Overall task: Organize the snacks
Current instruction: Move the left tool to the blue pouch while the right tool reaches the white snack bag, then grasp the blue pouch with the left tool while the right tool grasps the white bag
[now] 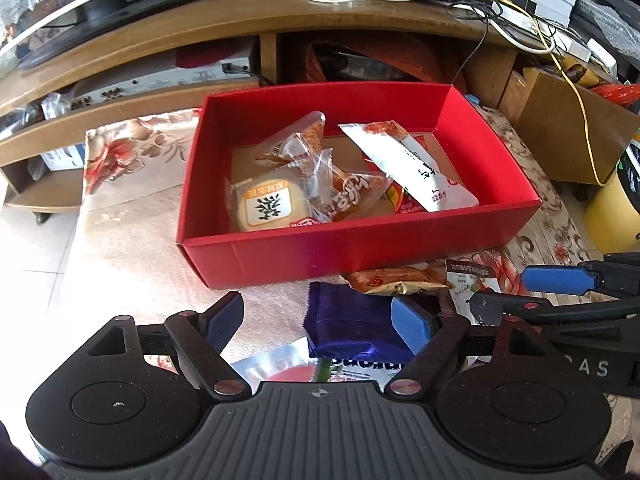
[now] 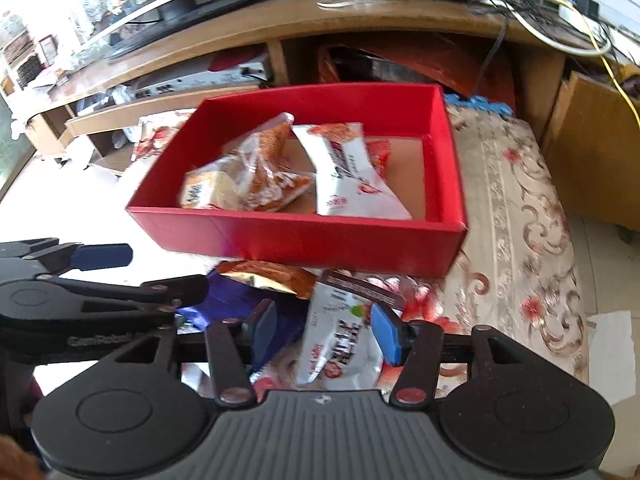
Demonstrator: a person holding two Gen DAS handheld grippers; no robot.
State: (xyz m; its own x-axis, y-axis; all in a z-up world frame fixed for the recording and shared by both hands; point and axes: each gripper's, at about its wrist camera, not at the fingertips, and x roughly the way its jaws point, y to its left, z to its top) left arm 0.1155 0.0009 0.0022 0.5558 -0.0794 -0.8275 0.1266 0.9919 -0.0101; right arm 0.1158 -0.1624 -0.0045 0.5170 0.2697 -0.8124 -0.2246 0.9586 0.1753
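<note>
Left gripper, black-framed with blue rubber pads, jaws spread wide and holding nothing. Directly below and between those pads, a glossy purple foil snack packet flat on the cloth, its right edge seemingly just at the right-hand pad; contact impossible to confirm. Beneath the packet's near edge, a white pouch with blue lettering, partly hidden.

Right gripper, same build, jaws partly apart and empty, poised over a white plastic snack pouch with red print lying between its fingers on the cloth. No pad pressing on it.

Just beyond both, an orange-and-gold crinkled snack bag tucked against the front wall of the open red cardboard box. Inside the box, already stowed: a round pale pastry in a clear wrapper, an orange clear-film packet leaning behind it, and a long white sachet propped toward the right wall. All of it on a floral beige cloth in front of a wooden media cabinet.

Step in hand, judging by the layout: picking loose snacks in front of the box, roughly half of them still outside. Next move likely calls for lowering each gripper until the pads straddle its packet, closing gently on slippery film, then lifting clear of the front wall before release inside.
</note>
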